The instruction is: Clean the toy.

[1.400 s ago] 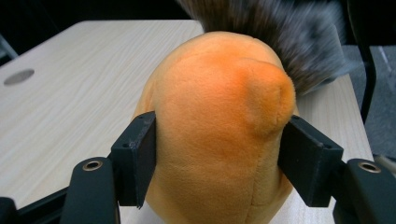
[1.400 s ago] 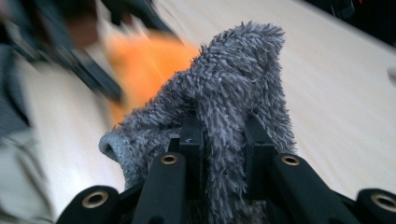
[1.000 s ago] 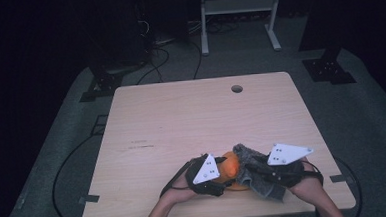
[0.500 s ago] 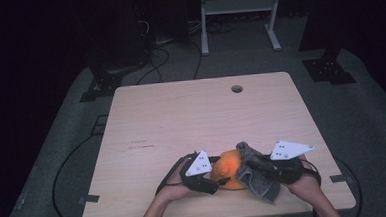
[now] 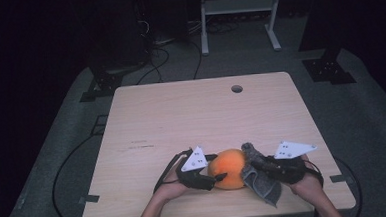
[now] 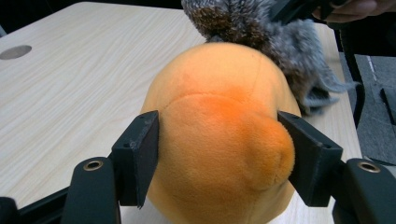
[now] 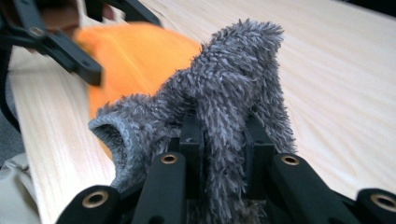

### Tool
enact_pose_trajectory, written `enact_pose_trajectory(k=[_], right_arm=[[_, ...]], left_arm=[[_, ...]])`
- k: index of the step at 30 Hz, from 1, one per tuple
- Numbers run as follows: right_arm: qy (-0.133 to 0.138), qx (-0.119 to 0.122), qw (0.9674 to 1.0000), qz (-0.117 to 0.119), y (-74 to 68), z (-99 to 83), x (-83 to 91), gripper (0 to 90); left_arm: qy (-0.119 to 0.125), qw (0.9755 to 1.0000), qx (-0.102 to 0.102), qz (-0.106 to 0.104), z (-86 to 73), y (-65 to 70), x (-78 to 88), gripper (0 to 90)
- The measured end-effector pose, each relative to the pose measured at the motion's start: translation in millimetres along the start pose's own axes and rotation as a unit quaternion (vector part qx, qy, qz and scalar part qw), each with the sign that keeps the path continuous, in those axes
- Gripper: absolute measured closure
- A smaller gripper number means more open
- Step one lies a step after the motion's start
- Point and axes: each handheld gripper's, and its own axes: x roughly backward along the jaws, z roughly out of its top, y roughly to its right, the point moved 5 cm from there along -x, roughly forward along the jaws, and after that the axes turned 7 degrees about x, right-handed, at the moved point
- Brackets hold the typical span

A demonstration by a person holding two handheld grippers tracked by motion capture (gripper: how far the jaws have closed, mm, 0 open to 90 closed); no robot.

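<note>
An orange plush toy [image 5: 230, 166] rests on the table near the front edge. My left gripper [image 5: 217, 169] holds it from the left. In the left gripper view both pads press into the plush [image 6: 215, 84], and the jaws of the left gripper [image 6: 222, 144] have just been closing on it. My right gripper [image 5: 258, 166] comes in from the right, shut on a grey fluffy cloth [image 5: 261, 183]. The cloth hangs against the toy's right side. In the right gripper view the cloth [image 7: 233, 79] stands bunched up between the right gripper's [image 7: 224, 135] jaws, with the plush [image 7: 135, 56] behind it.
The light wooden table [image 5: 191, 118] has a round cable hole [image 5: 237, 88] near its far edge. Dark floor with cables surrounds it, and a white stand frame [image 5: 238, 16] is behind. The person's hands sit at the table's front edge.
The left gripper has drifted slightly left, so more of the orange plush shows between the grippers. The right gripper with the cloth has sunk a little toward the table.
</note>
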Motion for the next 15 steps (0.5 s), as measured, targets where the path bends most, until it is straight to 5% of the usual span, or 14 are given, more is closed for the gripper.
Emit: enact_pose_trajectory(k=[6,9,12,15], right_arm=[[-0.024,-0.03,0.9992,0.005,12.9,-16.1,-2.5,73.3],[-0.023,-0.032,0.9992,0.0,13.9,-15.7,-0.8,73.3],[0.012,-0.037,0.9992,0.013,9.7,-4.8,3.5,73.2],[0.0,-0.032,0.9994,0.014,8.1,-7.1,-0.4,73.1]], left_arm=[[-0.007,0.9999,0.005,-0.008,-5.8,-5.1,4.1,33.6],[-0.009,0.9999,0.009,-0.007,-7.4,-7.0,5.2,33.6],[-0.01,0.9999,0.01,-0.008,-8.0,-7.2,5.3,33.6],[-0.012,0.9998,0.01,-0.012,-9.0,-8.4,6.9,33.6]])
